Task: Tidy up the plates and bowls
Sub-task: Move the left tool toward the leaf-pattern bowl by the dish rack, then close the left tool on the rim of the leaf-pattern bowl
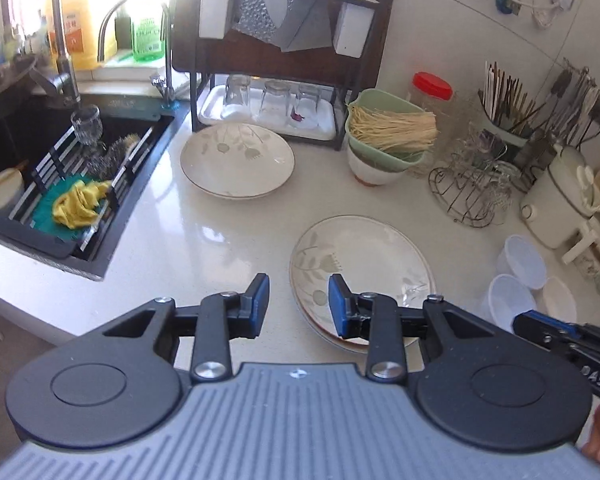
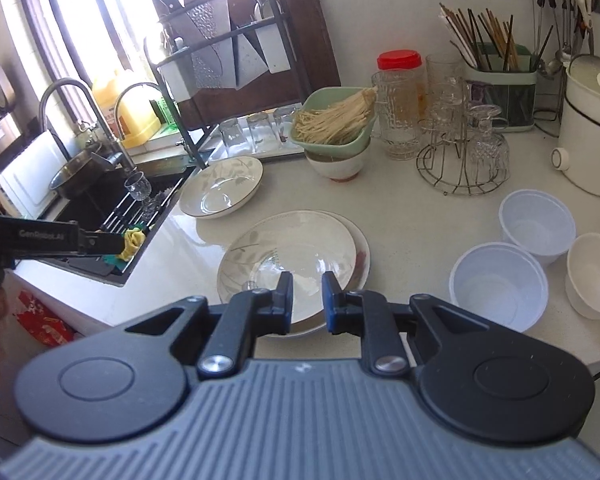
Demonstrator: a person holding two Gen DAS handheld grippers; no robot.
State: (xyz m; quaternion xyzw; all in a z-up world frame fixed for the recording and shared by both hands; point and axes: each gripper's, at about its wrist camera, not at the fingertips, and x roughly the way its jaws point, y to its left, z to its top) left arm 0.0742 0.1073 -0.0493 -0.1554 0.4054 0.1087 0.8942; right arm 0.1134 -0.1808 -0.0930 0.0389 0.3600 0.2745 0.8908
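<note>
A stack of leaf-patterned plates (image 1: pixel 360 256) (image 2: pixel 292 248) lies on the white counter just ahead of both grippers. Another leaf-patterned deep plate (image 1: pixel 236 160) (image 2: pixel 220 192) sits farther back by the dish rack. Three white plastic bowls (image 2: pixel 500 284) (image 1: pixel 516 300) stand to the right. A green bowl of dry noodles (image 1: pixel 384 136) (image 2: pixel 332 124) rests in a white bowl. My left gripper (image 1: pixel 299 306) is open and empty at the stack's left rim. My right gripper (image 2: pixel 308 302) hovers over the stack's near rim, its jaws drawn to a narrow gap and holding nothing.
A black sink (image 1: pixel 28 148) with a drain rack and cloths fills the left. The dish rack (image 1: pixel 284 64) with upturned glasses stands at the back. A wire glass stand (image 2: pixel 460 168), chopstick holder (image 2: pixel 500 88) and white pot (image 2: pixel 592 136) crowd the right back.
</note>
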